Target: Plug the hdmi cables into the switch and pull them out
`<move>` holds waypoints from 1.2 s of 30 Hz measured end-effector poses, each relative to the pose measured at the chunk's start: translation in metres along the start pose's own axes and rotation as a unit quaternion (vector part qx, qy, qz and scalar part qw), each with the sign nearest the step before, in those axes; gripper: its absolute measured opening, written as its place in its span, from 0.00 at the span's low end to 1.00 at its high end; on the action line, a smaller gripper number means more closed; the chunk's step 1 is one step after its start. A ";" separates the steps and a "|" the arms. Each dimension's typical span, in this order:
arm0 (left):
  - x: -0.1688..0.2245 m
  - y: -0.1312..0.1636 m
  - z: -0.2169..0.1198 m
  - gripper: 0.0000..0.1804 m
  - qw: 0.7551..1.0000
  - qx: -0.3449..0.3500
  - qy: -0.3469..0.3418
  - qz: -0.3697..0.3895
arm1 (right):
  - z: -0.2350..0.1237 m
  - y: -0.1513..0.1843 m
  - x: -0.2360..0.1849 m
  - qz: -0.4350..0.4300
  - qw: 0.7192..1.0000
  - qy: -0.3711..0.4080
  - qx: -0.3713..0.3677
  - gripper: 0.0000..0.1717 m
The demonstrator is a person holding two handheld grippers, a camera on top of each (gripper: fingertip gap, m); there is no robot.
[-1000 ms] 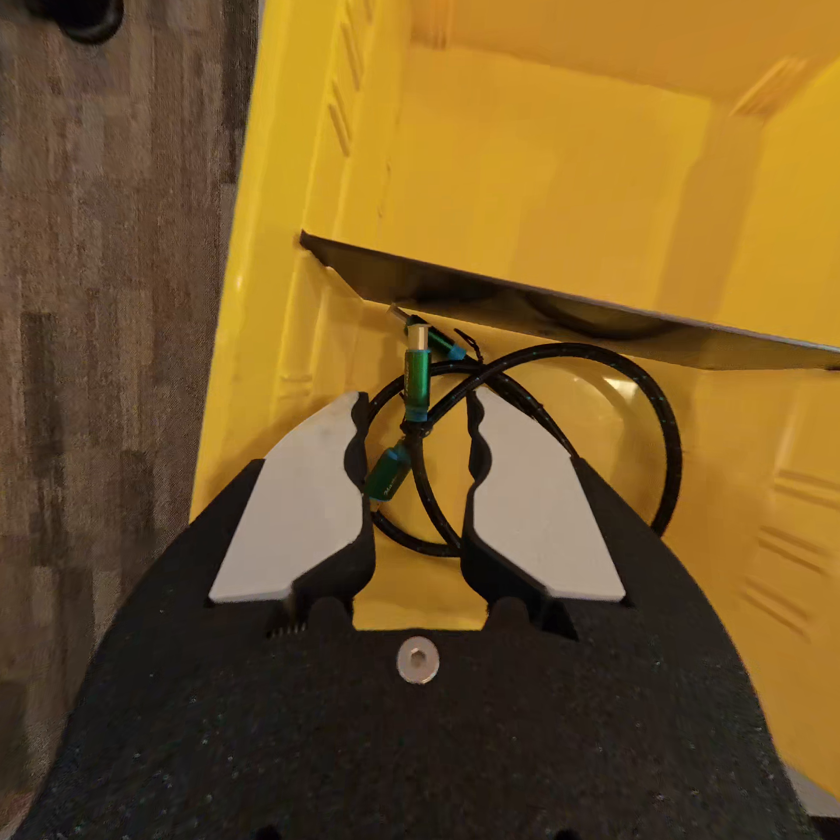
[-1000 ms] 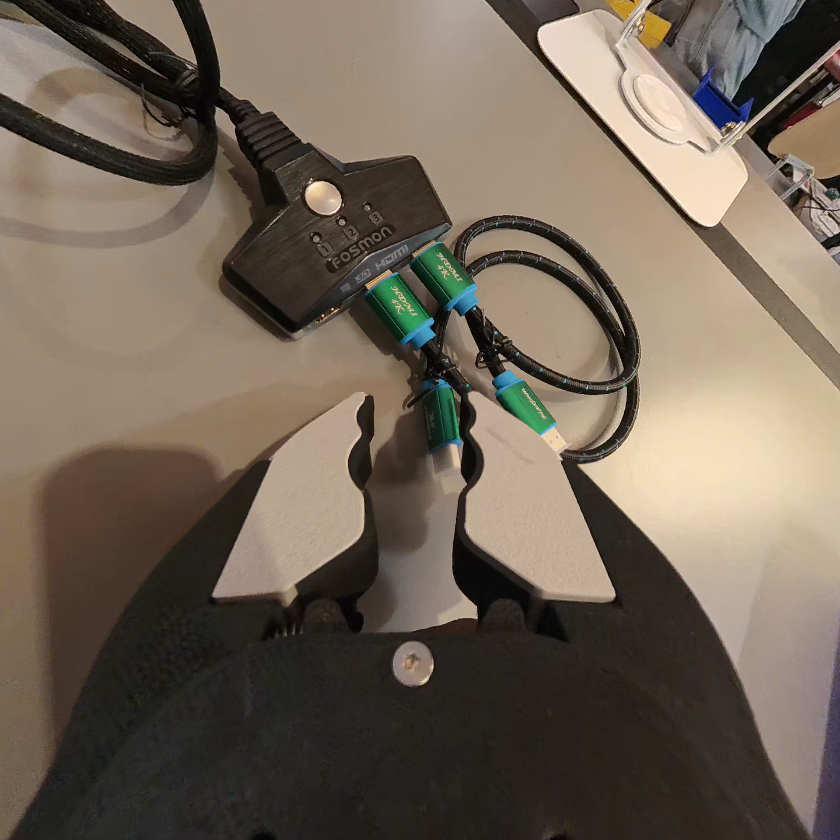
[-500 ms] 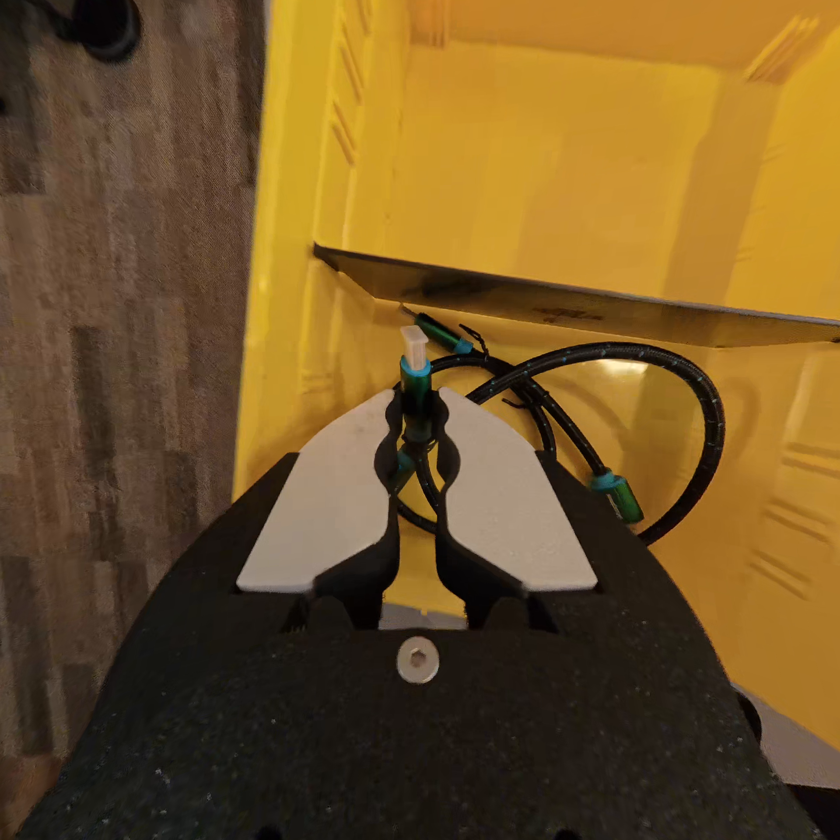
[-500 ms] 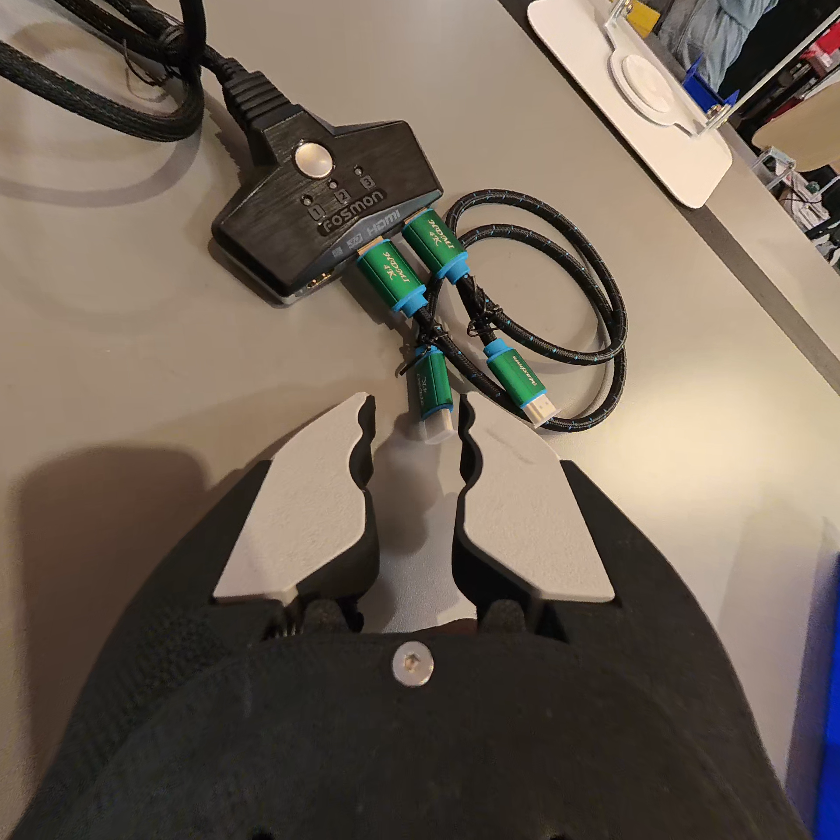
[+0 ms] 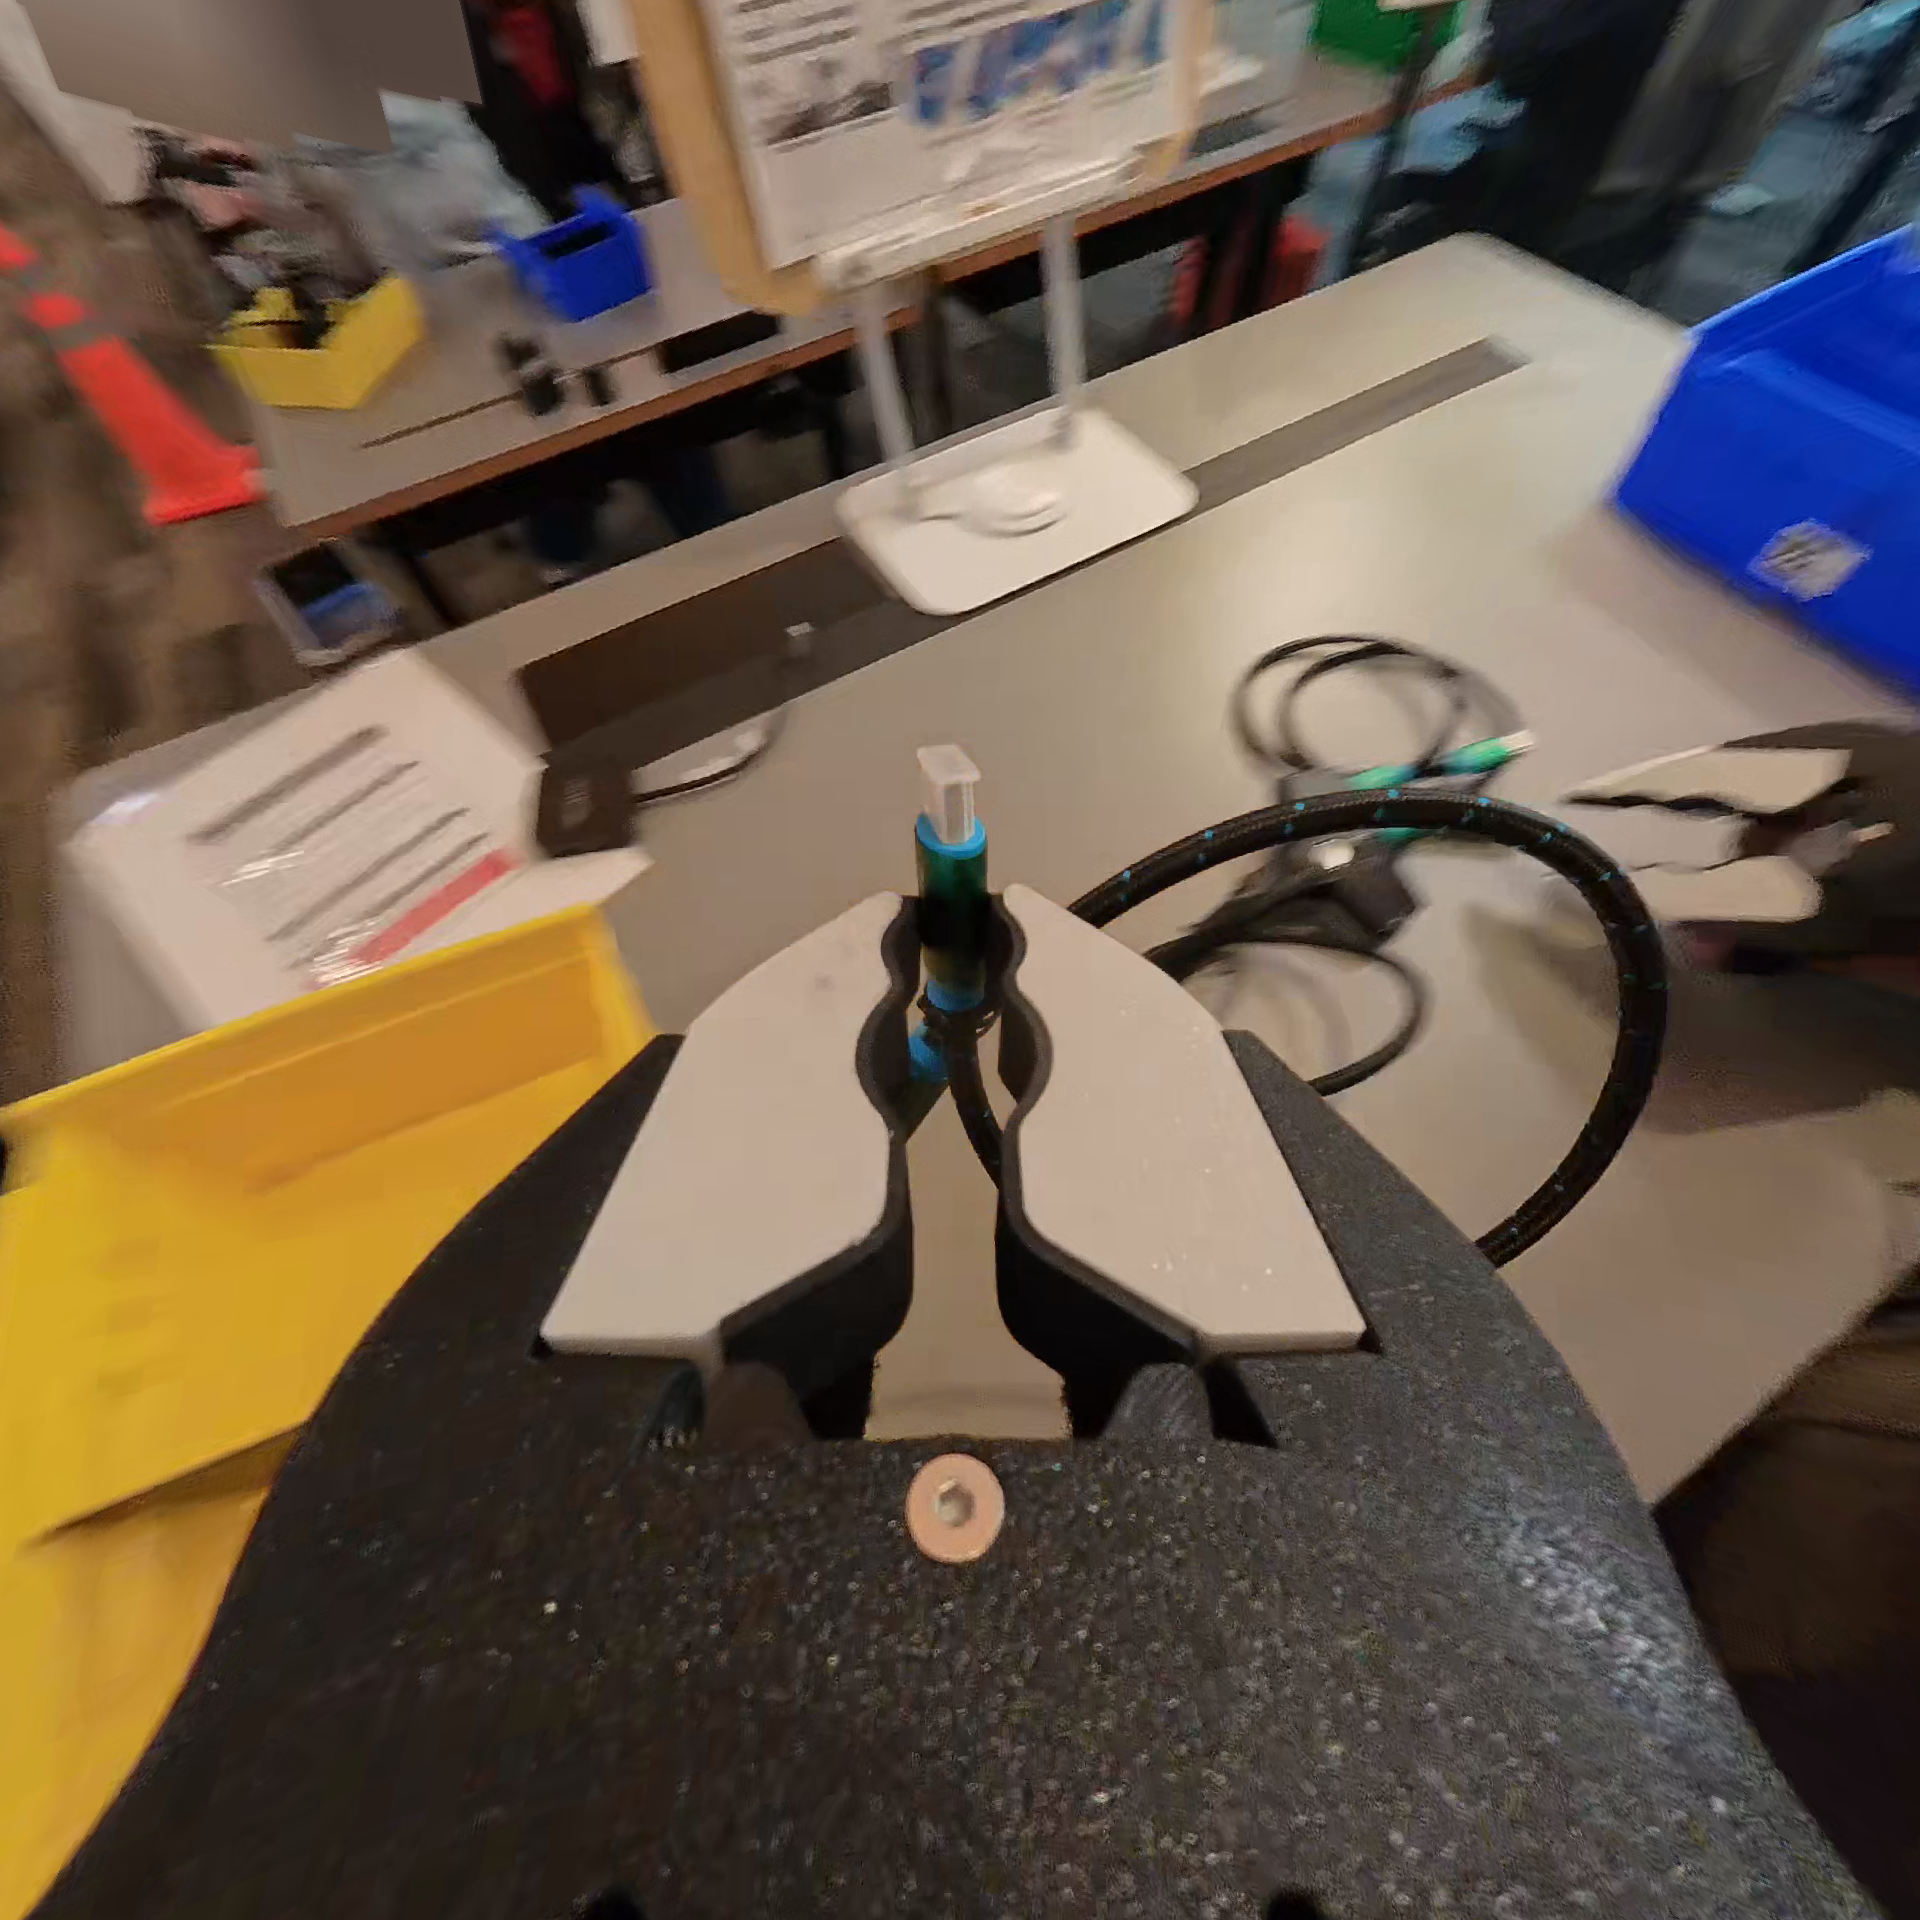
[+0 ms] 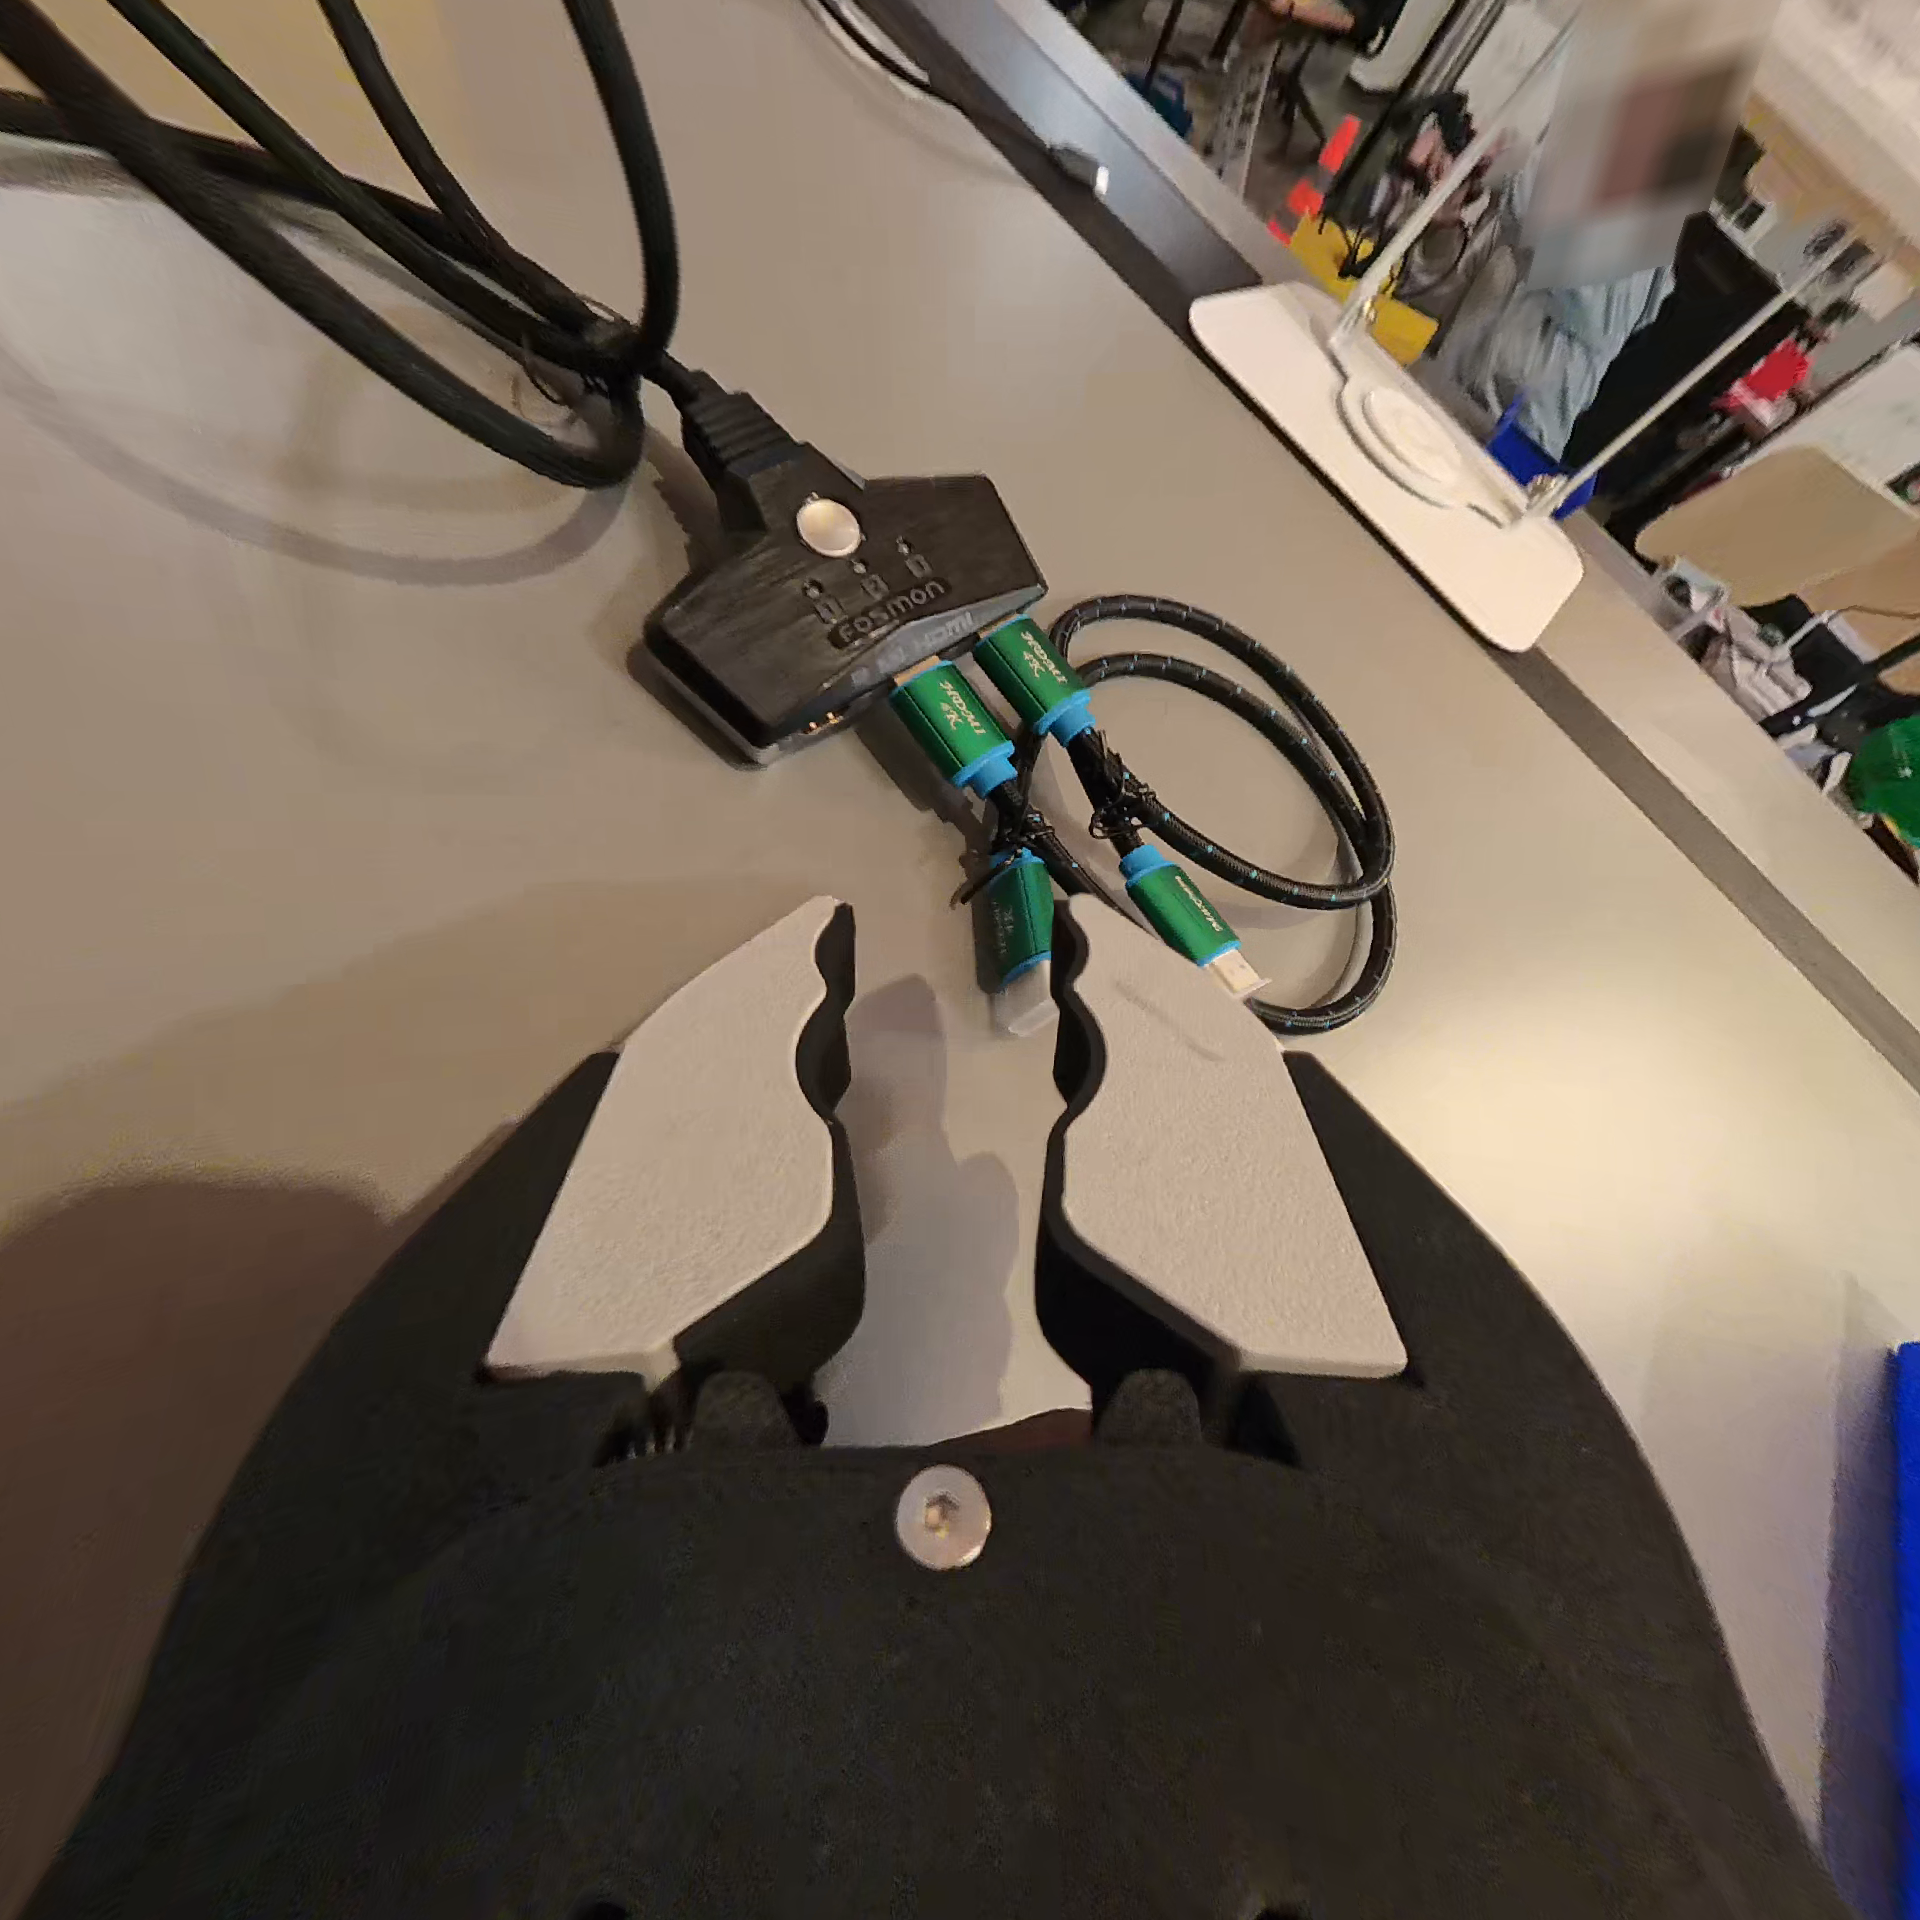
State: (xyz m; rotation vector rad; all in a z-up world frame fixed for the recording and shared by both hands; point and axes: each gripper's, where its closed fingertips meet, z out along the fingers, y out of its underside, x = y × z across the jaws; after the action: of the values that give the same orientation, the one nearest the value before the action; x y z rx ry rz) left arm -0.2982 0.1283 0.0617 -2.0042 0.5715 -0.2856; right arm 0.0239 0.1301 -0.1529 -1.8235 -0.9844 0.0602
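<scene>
The left gripper (image 5: 953, 914) pinches a green metal cable plug with blue collars and a clear cap (image 5: 950, 847), both pads pressed on its sides, the capped tip standing upright above the fingertips. From the plug a black braided cable flecked with blue (image 5: 1621, 935) arcs out to the right, above the grey tabletop (image 5: 1143, 665). A yellow plastic bin (image 5: 260, 1143) sits low on the left and a blue plastic bin (image 5: 1787, 457) at the far right.

The right gripper (image 6: 951, 914) hangs spread above the table, gripping nothing. A loose green plug (image 6: 1013, 925) lies just off its right fingertip (image 6: 1091, 935); contact cannot be told. Beyond lies a black brushed switch box with a round silver button (image 6: 842, 613), two green plugs (image 6: 951, 722) seated in it, their cables coiled to the right.
</scene>
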 end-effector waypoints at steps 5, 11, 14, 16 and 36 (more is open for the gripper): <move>0.115 0.002 0.083 0.07 0.985 0.026 0.159 -0.062 | -0.022 -0.009 -0.006 -0.043 0.999 0.000 0.030 0.21; 0.244 0.036 0.166 0.07 0.965 -0.032 0.260 -0.025 | -0.054 0.006 0.026 -0.023 0.999 0.033 0.013 0.21; 0.275 0.051 0.195 0.07 0.961 -0.051 0.270 -0.008 | -0.068 0.019 0.040 0.031 0.999 0.027 0.006 0.17; 0.286 0.056 0.206 0.07 0.958 -0.056 0.282 -0.022 | -0.075 0.023 0.044 0.098 0.995 0.001 0.009 0.13; 0.290 0.014 0.163 0.06 0.778 0.158 0.539 -0.283 | -0.045 -0.048 -0.014 0.084 0.964 -0.220 0.124 0.16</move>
State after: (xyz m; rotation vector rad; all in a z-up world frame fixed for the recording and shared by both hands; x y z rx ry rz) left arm 0.0176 0.1006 -0.0401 -1.4680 0.5116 -1.8463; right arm 0.0066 0.0938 -0.0988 -1.6874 -1.0654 0.6899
